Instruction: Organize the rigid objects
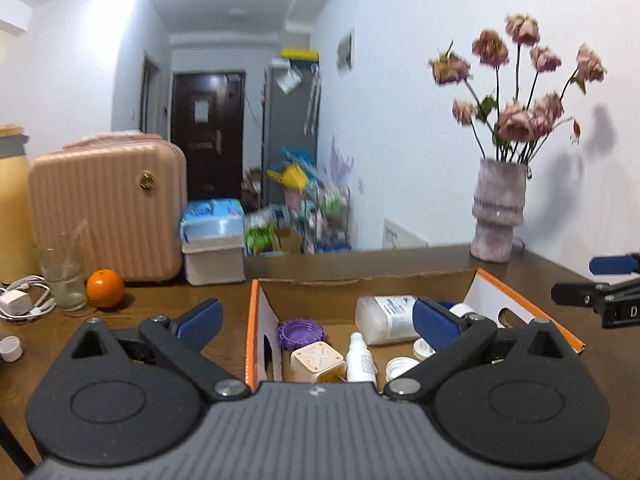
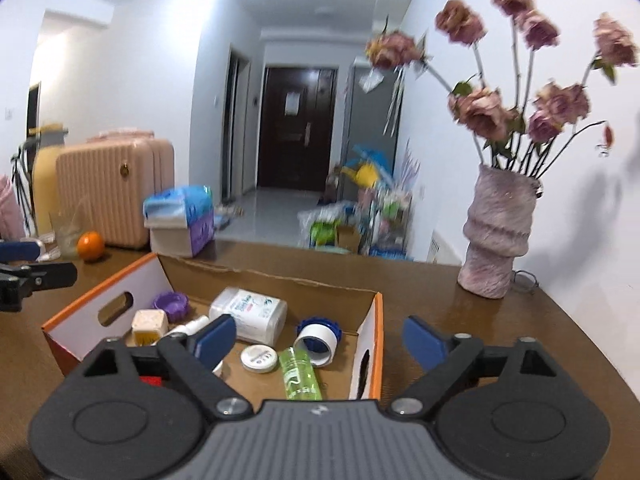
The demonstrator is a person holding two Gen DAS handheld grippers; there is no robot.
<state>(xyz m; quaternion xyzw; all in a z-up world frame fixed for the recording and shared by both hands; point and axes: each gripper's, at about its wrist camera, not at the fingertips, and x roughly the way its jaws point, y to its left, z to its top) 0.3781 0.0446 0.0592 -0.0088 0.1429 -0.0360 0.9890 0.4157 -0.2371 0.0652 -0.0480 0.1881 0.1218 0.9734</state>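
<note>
- Brown wooden surface (image 1: 532, 276) along a white wall carries an open cardboard box (image 1: 256, 320) with orange-edged flaps; a hallway with a dark door lies behind.
- Left wrist view: left tongs (image 1: 316, 316) stand wide and empty, above the near edge of the box.
- Inside the box: purple lid (image 1: 300, 330), cream cube (image 1: 318, 360), small white dropper bottle (image 1: 358, 356), large clear container (image 1: 384, 318) on its side, white caps (image 1: 400, 366).
- Left of the box, on the surface: orange (image 1: 105, 288), drinking glass (image 1: 62, 276), white charger cable (image 1: 24, 298), one small white cap (image 1: 10, 348).
- Right wrist view: right tongs (image 2: 316, 340) stand wide and empty, over the right end of the box (image 2: 366, 344).
- Also in the box here: green tube (image 2: 298, 374), blue-rimmed white jar (image 2: 318, 338) tipped over, round white lid (image 2: 259, 358).
- Flower vase (image 2: 498, 236) stands well apart at right.
- Judgement: most small items are boxed; the loose cap, and perhaps other left-side articles, remain.
</note>
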